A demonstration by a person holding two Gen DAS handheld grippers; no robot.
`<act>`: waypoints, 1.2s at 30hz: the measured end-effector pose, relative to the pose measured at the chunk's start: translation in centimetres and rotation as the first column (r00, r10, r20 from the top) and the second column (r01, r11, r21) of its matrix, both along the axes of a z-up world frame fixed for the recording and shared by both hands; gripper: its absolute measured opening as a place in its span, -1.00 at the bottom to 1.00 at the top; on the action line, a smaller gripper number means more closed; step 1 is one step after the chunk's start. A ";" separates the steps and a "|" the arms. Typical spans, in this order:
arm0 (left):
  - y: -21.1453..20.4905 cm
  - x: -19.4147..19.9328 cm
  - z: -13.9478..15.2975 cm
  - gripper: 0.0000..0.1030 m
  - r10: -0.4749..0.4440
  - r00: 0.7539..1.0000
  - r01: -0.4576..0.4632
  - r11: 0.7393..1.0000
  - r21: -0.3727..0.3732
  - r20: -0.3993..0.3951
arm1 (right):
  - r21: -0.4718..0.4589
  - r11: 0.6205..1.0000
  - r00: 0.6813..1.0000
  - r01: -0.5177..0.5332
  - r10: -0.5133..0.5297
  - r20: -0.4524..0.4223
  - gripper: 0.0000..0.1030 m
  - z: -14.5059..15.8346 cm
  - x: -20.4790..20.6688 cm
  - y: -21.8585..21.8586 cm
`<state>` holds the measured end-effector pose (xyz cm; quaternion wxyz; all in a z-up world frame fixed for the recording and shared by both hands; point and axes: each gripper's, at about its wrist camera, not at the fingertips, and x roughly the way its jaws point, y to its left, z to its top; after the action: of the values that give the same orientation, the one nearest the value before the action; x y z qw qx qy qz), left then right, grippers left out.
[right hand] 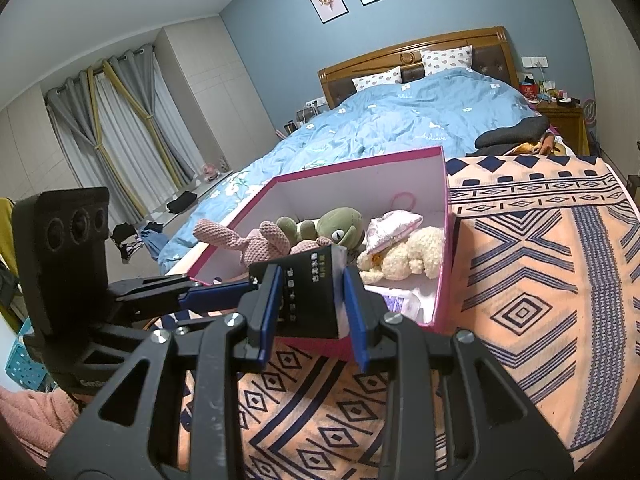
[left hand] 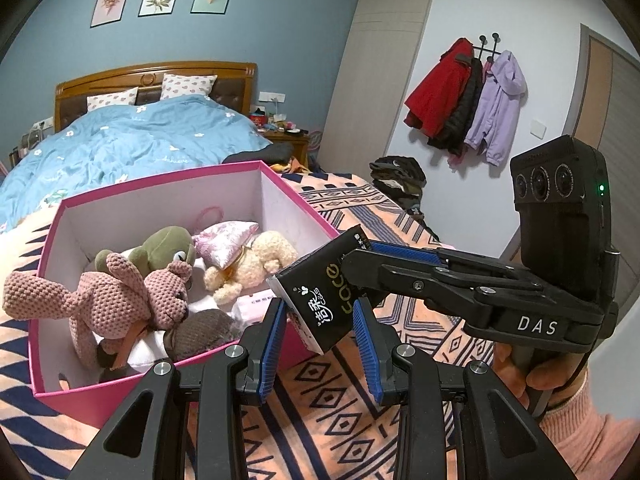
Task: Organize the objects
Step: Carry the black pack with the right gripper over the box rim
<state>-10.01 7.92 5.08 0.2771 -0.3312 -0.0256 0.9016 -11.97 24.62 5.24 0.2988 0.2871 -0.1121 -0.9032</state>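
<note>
Over the near right corner of the pink box (left hand: 192,376), a black tissue pack (left hand: 316,304) hangs in the air, caught from two sides at once. The right tongs (right hand: 310,312) pinch it across its width, both blue pads flat against its faces, so the weight seems to rest with them. The left tongs (left hand: 320,336) stand spread around the pack's lower end; one pad looks to touch it, the other stands just clear, so I judge them to be steadying or letting go, not carrying. Below and to the left, the box sits on the patterned blanket (left hand: 340,400) of the bed, already holding a pink knitted rabbit (left hand: 120,300), a green frog (left hand: 164,248), a cream bear (left hand: 256,264) and a small floral pillow (left hand: 224,240). Held this way above the rim, the pack looks bound for the free near corner inside.
</note>
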 end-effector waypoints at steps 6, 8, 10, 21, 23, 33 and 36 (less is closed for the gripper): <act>0.0 -0.4 0.1 -0.34 0.004 1.000 -0.004 1.000 0.002 0.003 | -0.004 1.000 1.000 0.003 -0.003 0.006 -0.33 -0.2 -0.5 0.1; 0.0 -0.4 0.1 -0.34 0.004 1.000 -0.004 1.000 0.002 0.004 | -0.005 1.000 1.000 0.003 -0.003 0.007 -0.33 -0.2 -0.5 0.1; 0.0 -0.5 0.1 -0.34 0.004 1.000 -0.004 1.000 0.001 0.004 | -0.004 1.000 1.000 0.004 -0.004 0.006 -0.33 -0.2 -0.6 0.2; 0.0 -0.9 0.1 -0.34 0.010 1.000 -0.010 1.000 -0.005 0.002 | -0.002 1.000 1.000 0.006 -0.006 0.004 -0.33 -0.2 -0.7 0.2; 0.0 -1.1 0.1 -0.34 0.010 1.000 -0.010 1.000 -0.007 0.004 | 0.002 1.000 1.000 0.007 -0.007 0.002 -0.33 -0.2 -0.7 0.2; 0.0 -1.8 -0.2 -0.34 0.018 1.000 -0.018 1.000 -0.013 0.012 | 0.010 1.000 1.000 0.007 -0.007 0.002 -0.33 0.0 -1.2 0.0; -0.1 -2.0 -0.3 -0.34 0.022 1.000 -0.022 1.000 -0.014 0.015 | 0.010 1.000 1.000 0.006 -0.006 0.003 -0.33 -0.1 -1.5 0.0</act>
<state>-12.02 7.81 4.77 0.2645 -0.3397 -0.0249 0.9022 -13.44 24.62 5.15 0.2943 0.2896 -0.1088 -0.9042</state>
